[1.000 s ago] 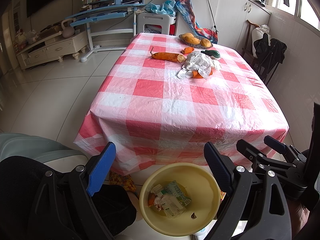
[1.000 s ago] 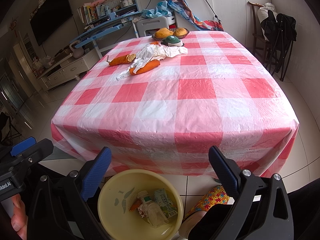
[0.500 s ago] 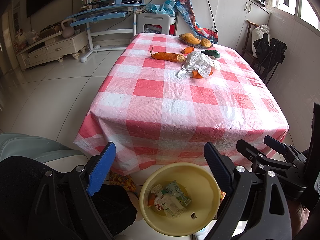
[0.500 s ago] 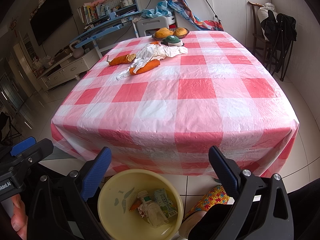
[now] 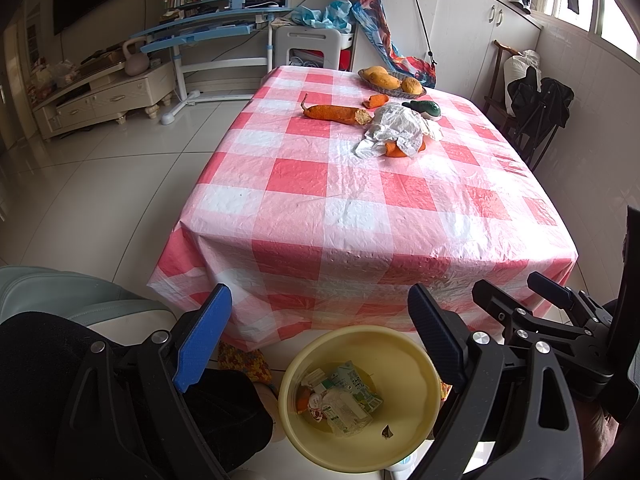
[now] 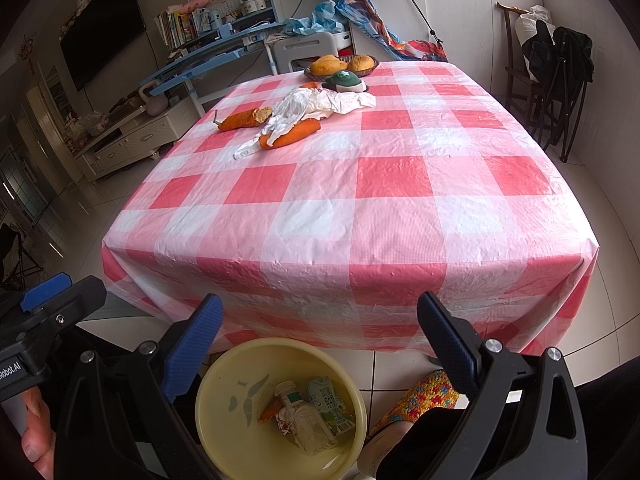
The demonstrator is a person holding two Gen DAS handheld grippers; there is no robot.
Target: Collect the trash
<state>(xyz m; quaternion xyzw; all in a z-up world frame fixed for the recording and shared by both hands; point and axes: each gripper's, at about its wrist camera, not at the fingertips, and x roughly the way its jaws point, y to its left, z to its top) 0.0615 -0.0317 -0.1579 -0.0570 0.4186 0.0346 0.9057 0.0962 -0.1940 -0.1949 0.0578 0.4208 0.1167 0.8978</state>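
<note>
Both your grippers, left gripper (image 5: 320, 340) and right gripper (image 6: 320, 344), hang with jaws wide, holding nothing, over the yellow bin (image 6: 224, 432) on the floor just in front of the bench (image 6: 360, 220). The milk carton (image 6: 330, 404) and plastic bottle (image 6: 304, 420) sit inside the bin; a crumpled plastic bag (image 6: 316, 106) lies across a carrot (image 6: 294, 136) at the bench's far end.

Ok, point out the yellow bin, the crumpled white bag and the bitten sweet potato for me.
yellow bin (image 5: 420, 364): left wrist view, bare inner wall.
crumpled white bag (image 5: 396, 128): left wrist view, middle of the crumple.
bitten sweet potato (image 6: 240, 119): right wrist view, mid-body.
</note>
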